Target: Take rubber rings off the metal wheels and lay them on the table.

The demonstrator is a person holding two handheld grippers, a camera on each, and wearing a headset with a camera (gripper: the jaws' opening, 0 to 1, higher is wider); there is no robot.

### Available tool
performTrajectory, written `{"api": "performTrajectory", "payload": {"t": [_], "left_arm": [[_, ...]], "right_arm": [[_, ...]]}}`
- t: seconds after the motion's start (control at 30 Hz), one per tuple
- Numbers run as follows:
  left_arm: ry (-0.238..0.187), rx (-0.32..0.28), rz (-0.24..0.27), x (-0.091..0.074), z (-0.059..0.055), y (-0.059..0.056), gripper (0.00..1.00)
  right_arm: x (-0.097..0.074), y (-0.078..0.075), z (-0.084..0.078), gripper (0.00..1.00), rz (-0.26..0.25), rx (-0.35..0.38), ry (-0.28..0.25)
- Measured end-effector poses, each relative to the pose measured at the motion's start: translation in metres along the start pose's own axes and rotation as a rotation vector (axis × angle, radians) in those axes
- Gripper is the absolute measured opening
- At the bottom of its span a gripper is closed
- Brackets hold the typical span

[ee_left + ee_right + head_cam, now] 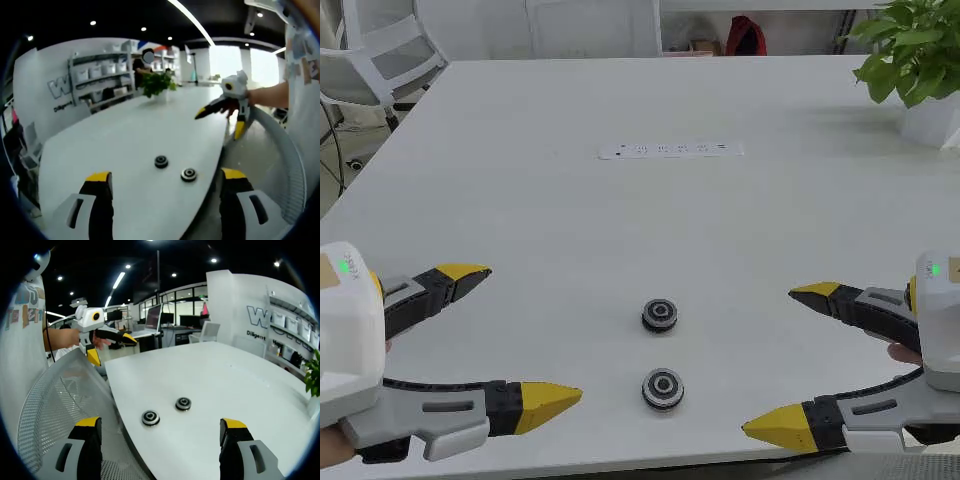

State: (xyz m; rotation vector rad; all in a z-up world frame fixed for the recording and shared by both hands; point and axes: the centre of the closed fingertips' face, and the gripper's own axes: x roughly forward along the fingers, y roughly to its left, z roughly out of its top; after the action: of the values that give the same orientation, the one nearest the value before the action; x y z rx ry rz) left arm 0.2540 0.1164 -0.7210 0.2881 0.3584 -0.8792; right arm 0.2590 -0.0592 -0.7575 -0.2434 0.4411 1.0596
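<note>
left gripper [530,332], right gripper [768,360]: were held agape. far wheel [660,314], near wheel [663,388]: were seen between them, rings indistinct, on white table [620,230].

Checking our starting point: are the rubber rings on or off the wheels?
On: far wheel and near wheel each show a black rim around metal.

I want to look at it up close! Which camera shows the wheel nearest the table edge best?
The head view: the near wheel sits close and sharp, seen from above, with its dark outside and pale middle clear. The left gripper view and right gripper view show the same wheel smaller, from a low slant.
</note>
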Motion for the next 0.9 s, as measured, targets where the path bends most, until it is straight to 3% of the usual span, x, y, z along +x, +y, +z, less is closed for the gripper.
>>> {"api": "performTrajectory", "payload": {"t": [0.43, 0.7, 0.9], "left_arm": [[0.0, -0.001, 0.01, -0.0055, -0.0005, 0.0064, 0.86], [-0.024, 0.0, 0.008, -0.0059, 0.0035, 0.0089, 0.84], [-0.009, 0.0, -0.001, -0.0044, -0.0006, 0.0087, 0.86]], "right_arm": [[0.0019, 0.0, 0.0032, 0.97, 0.0, -0.009, -0.013], [0.0026, -0.0024, 0.0078, 0.98, 0.0, -0.009, -0.024], [0.0051, -0.0029, 0.0073, 0.97, 0.007, 0.0, -0.017]]}}
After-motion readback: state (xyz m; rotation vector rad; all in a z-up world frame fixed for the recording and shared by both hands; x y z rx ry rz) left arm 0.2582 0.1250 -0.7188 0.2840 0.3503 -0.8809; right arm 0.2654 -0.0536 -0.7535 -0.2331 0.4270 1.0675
